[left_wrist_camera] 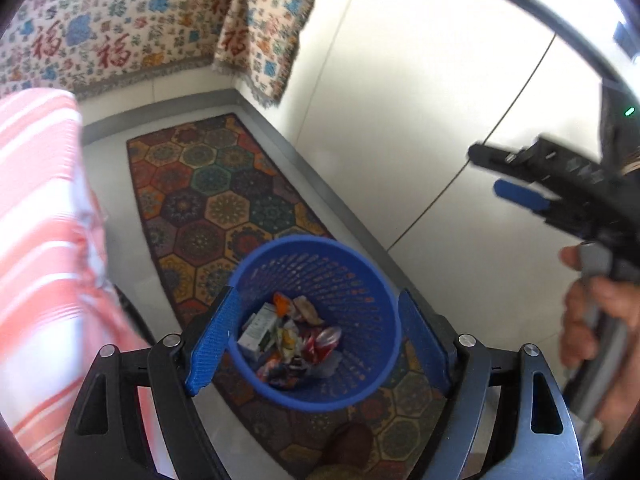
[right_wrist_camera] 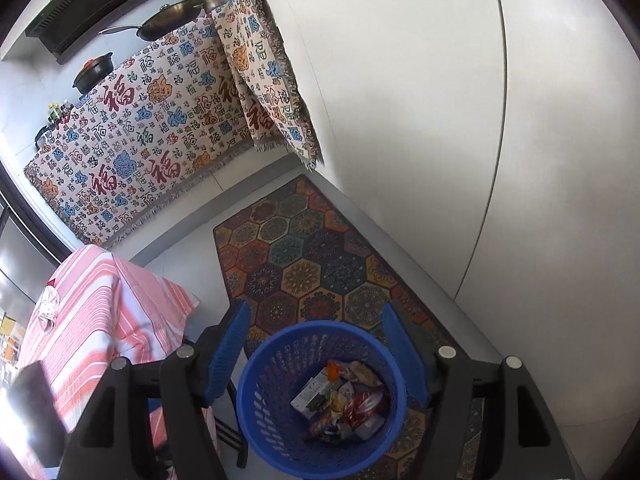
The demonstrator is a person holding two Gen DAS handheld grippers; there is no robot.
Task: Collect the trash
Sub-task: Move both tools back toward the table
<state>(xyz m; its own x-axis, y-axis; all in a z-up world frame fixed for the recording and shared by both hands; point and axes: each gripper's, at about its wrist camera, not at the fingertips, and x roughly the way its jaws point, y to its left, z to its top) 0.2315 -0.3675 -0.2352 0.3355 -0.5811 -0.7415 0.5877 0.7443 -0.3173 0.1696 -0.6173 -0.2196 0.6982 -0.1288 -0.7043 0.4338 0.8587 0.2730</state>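
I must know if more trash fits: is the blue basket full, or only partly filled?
Partly filled. The trash covers only the bottom of the blue basket, whose perforated inner wall shows bare above it up to the rim.

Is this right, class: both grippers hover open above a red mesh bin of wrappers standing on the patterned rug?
Not quite. The bin is blue, not red; both wrist views show it. The rest holds: the left gripper and right gripper hover open above it, wrappers lie inside, and it stands on the patterned rug.
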